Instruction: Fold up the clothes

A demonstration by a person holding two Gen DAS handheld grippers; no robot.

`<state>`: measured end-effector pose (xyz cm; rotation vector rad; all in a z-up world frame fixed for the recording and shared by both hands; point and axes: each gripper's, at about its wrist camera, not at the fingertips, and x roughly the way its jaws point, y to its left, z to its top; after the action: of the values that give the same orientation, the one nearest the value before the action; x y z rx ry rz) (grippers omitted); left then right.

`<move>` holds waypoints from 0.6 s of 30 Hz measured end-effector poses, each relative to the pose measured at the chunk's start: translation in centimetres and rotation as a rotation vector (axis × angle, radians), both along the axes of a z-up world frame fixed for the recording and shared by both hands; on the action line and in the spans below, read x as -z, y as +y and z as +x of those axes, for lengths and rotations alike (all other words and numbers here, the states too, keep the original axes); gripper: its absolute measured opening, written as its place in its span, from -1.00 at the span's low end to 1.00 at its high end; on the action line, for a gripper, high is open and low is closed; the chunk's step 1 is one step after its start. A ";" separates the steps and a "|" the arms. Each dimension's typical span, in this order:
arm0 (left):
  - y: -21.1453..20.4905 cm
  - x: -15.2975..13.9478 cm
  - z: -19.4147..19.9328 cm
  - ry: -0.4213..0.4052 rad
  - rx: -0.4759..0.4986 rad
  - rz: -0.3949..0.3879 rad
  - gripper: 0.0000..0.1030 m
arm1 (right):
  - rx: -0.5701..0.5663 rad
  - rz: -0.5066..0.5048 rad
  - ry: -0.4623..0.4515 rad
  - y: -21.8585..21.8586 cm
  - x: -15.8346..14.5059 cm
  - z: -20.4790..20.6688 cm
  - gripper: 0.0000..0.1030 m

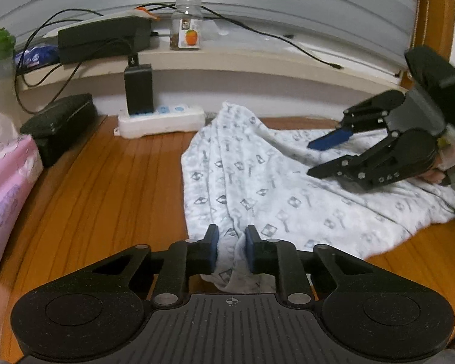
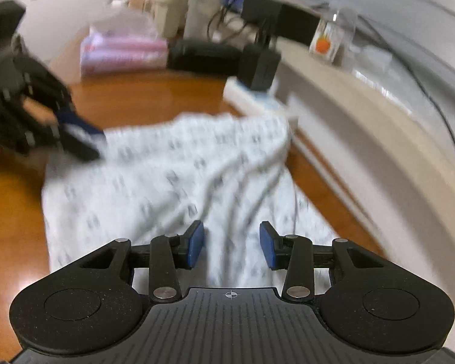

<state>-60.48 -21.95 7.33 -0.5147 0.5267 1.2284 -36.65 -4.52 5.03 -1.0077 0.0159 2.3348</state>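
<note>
A white garment (image 1: pixel 257 182) with a grey print lies crumpled on the wooden table (image 1: pixel 106 197). In the left wrist view my left gripper (image 1: pixel 231 242) sits at the garment's near edge, and a raised fold of cloth fills the narrow gap between its blue pads. The right gripper (image 1: pixel 309 157) hovers over the garment's right part with its jaws apart and nothing between them. In the blurred right wrist view the right gripper (image 2: pixel 232 242) stands open above the garment (image 2: pixel 166 166). The left gripper (image 2: pixel 95 144) meets the cloth's far left corner there.
A white power strip (image 1: pixel 160 121) with a black adapter (image 1: pixel 138 89) lies behind the garment. A black case (image 1: pixel 57 124) and a pink tissue pack (image 1: pixel 6 188) stand at the left. On the ledge (image 1: pixel 242 60) are a jar (image 1: pixel 186 25), a black box and cables.
</note>
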 end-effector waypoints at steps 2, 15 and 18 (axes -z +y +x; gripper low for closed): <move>-1.2 0.0 -0.1 -0.009 0.004 -0.007 -0.63 | 0.010 -0.039 0.042 -0.3 0.1 1.0 -0.22; 2.6 -2.8 -2.9 -0.043 -0.072 0.056 -0.49 | -0.006 -0.014 0.106 -2.0 0.2 1.8 -0.18; 6.6 -2.8 -4.3 -0.090 -0.087 0.040 -0.30 | 0.030 -0.019 0.141 -0.8 -0.6 0.8 -0.16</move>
<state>-64.82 -15.33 10.09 -0.5611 0.4060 1.2899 -35.83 -5.30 5.68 -0.8443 0.1081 2.3781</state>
